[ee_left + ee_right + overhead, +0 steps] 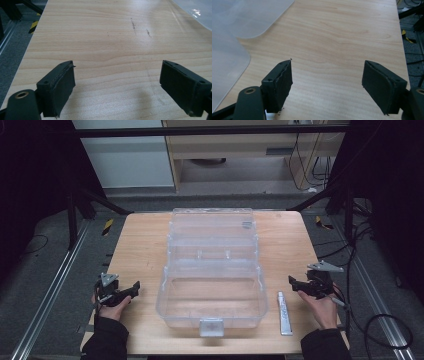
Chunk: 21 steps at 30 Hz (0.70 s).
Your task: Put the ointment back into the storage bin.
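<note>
Tube (284, 313) label too small to read; clear box (227, 50) cut off by frame edge.

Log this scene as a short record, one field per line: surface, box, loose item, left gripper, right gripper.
surface: wooden table
box: clear plastic box, lid open, at table centre
loose item: small tube lying flat, right of the box, apart from it
left gripper: jaws open, nothing between them, left of the box
right gripper: jaws open, nothing between them, beside the tube's far end
</note>
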Each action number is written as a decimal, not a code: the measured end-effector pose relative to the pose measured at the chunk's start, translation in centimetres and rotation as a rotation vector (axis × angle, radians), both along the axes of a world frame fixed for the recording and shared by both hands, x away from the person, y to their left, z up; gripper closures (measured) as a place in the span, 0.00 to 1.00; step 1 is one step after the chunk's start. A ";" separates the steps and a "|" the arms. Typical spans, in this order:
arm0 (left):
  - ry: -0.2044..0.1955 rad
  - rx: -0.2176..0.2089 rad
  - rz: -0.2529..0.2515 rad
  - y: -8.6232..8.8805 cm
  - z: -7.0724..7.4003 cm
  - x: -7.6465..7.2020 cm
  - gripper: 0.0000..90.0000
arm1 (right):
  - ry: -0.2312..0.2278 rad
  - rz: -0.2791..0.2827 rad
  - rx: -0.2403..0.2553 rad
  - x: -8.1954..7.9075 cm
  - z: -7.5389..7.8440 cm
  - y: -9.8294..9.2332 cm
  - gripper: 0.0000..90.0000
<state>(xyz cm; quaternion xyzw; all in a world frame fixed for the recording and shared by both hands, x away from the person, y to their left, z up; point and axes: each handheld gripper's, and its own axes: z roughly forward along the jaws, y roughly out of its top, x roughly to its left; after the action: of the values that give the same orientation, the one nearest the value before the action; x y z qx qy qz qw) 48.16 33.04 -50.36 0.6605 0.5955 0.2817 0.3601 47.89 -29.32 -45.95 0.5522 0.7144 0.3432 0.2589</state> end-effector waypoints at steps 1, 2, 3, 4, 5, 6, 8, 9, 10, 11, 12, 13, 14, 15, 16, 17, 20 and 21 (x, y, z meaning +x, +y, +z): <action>0.000 0.000 0.000 0.0 0.0 0.0 0.14 | 0.016 0.006 0.006 -0.1 0.2 0.0 0.26; -0.001 0.004 -0.002 0.0 0.0 0.0 0.14 | 0.025 0.013 0.003 -0.2 0.3 0.0 0.26; -0.001 0.004 -0.002 0.0 0.0 0.0 0.14 | 0.025 0.013 0.003 -0.2 0.3 0.0 0.26; -0.001 0.002 -0.002 0.0 0.0 0.0 0.14 | 0.029 0.015 -0.023 -0.4 0.5 0.2 0.27; -0.002 0.002 -0.001 0.0 0.0 -0.1 0.14 | 0.030 0.018 -0.032 -0.5 0.7 0.3 0.27; -0.002 0.002 -0.001 0.0 0.0 -0.1 0.14 | 0.030 0.018 -0.032 -0.5 0.7 0.3 0.27; -0.002 0.003 0.000 0.0 0.0 -0.1 0.13 | 0.043 0.033 -0.038 -0.9 1.2 0.6 0.26; -0.003 0.005 0.001 0.0 0.0 -0.1 0.13 | 0.049 0.037 -0.036 -1.0 1.4 0.7 0.26; -0.005 0.007 -0.001 0.0 0.0 0.0 0.13 | 0.051 0.045 -0.047 -1.0 1.7 0.8 0.25; -0.006 0.009 0.000 0.0 0.0 0.0 0.13 | 0.051 0.045 -0.047 -1.0 1.7 0.8 0.25; -0.007 0.012 0.001 0.0 0.0 0.0 0.13 | 0.048 0.037 -0.035 -1.2 2.3 0.9 0.24; -0.007 0.012 0.002 0.0 0.0 0.0 0.13 | 0.046 0.035 -0.023 -1.3 2.6 0.9 0.23; -0.007 0.012 0.003 0.0 0.0 0.0 0.13 | 0.054 0.036 -0.006 -1.5 2.9 1.1 0.22; -0.007 0.012 0.003 0.0 0.0 0.0 0.13 | 0.054 0.036 -0.006 -1.5 2.9 1.1 0.22; -0.007 0.013 0.003 -0.1 0.0 0.0 0.13 | 0.072 0.039 -0.010 -1.7 3.4 1.3 0.20; -0.007 0.013 0.003 -0.1 0.0 0.0 0.13 | 0.083 0.045 -0.014 -1.7 3.5 1.3 0.19; -0.006 0.020 0.001 -0.1 0.0 0.0 0.13 | 0.111 0.059 -0.047 -1.9 4.3 1.6 0.18; -0.006 0.020 0.001 -0.1 0.0 0.0 0.13 | 0.111 0.059 -0.047 -1.9 4.3 1.6 0.18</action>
<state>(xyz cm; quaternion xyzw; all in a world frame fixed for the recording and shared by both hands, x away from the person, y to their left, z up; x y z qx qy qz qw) 48.13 32.92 -50.35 0.6629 0.5919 0.2898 0.3554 45.96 -27.72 -41.70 0.5429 0.7513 0.3027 0.2216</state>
